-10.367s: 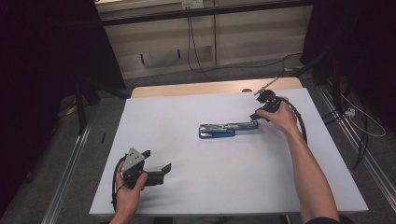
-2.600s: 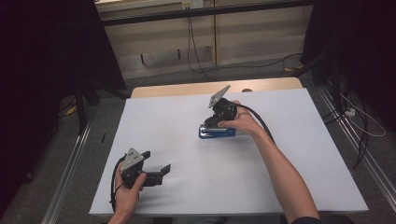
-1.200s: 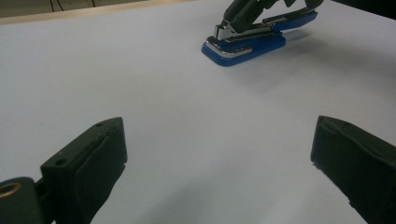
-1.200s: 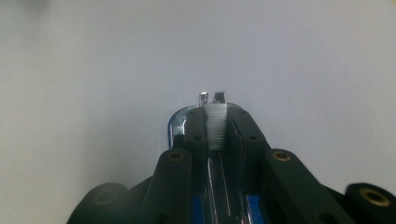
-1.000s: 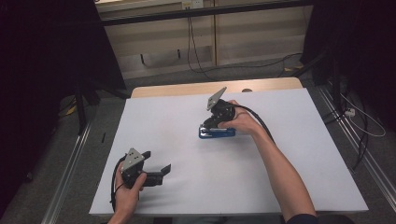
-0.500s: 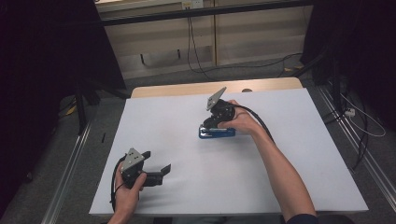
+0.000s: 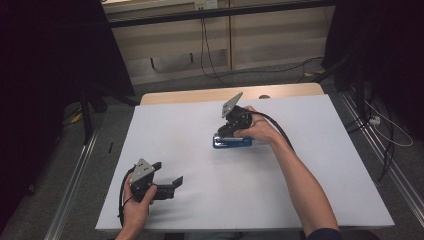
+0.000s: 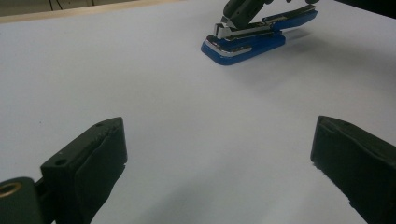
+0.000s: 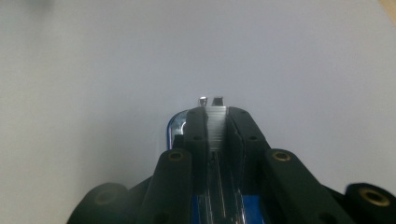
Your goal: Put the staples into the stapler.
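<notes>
Clamping the blue stapler point(image 7: 232, 142) on the white tabletop point(image 7: 320, 170), the right claw point(image 7: 227, 131) grips its metal rail; the left claw point(image 7: 167, 176) rests apart, jaws wide.

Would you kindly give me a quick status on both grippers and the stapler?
Right gripper shut on blue stapler, mid-table. Left gripper open, holding nothing, near front edge. White table bare between them.

The right gripper point(image 9: 216, 122) hides most of the stapler point(image 9: 175, 125).
</notes>
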